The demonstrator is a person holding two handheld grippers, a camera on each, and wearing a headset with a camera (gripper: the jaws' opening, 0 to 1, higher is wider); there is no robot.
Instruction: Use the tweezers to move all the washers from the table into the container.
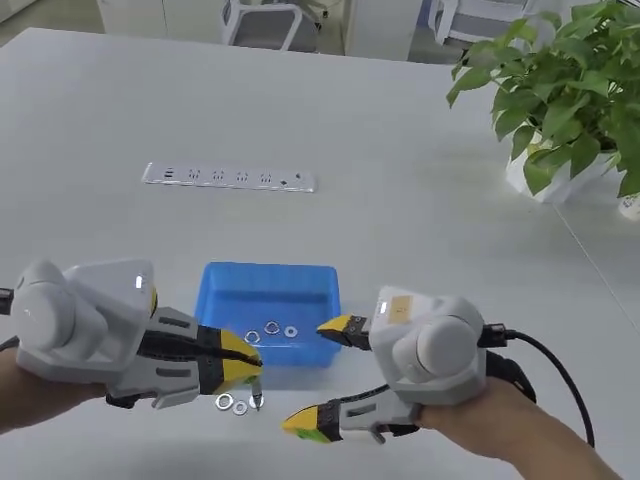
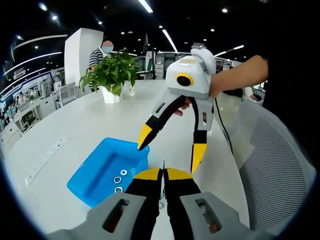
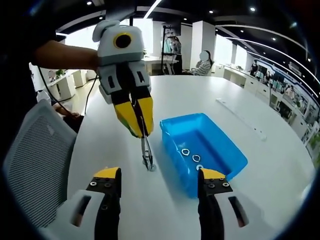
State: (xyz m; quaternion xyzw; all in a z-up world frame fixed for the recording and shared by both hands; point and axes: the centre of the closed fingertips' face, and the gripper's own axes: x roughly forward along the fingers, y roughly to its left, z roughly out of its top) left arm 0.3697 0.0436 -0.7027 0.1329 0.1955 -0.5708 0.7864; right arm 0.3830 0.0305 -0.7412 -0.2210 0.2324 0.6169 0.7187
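The left tongs [image 1: 252, 368] are shut tight on a pair of tweezers [image 3: 146, 148], which stick out past the yellow tips and slant down to the worktop [image 1: 400, 200]. In the right gripper view the tweezer points rest at a washer [image 3: 150, 167] lying on the worktop just beside the near wall of the blue container [image 1: 260, 295]; whether the points actually grip it cannot be told. The head view shows a few loose washers [image 1: 232, 404] in a small cluster under the left tongs, just outside the container. Three more washers [image 1: 272, 330] already lie inside the container, on its floor near the front wall. The right tongs [image 1: 320, 375] are spread wide and hold nothing, with one tip near the container's front right corner and the other tip lower, over bare worktop. Farther back, a white power strip [image 1: 228, 178] lies flat behind the container, and a potted plant [image 1: 565, 95] stands at the far right.
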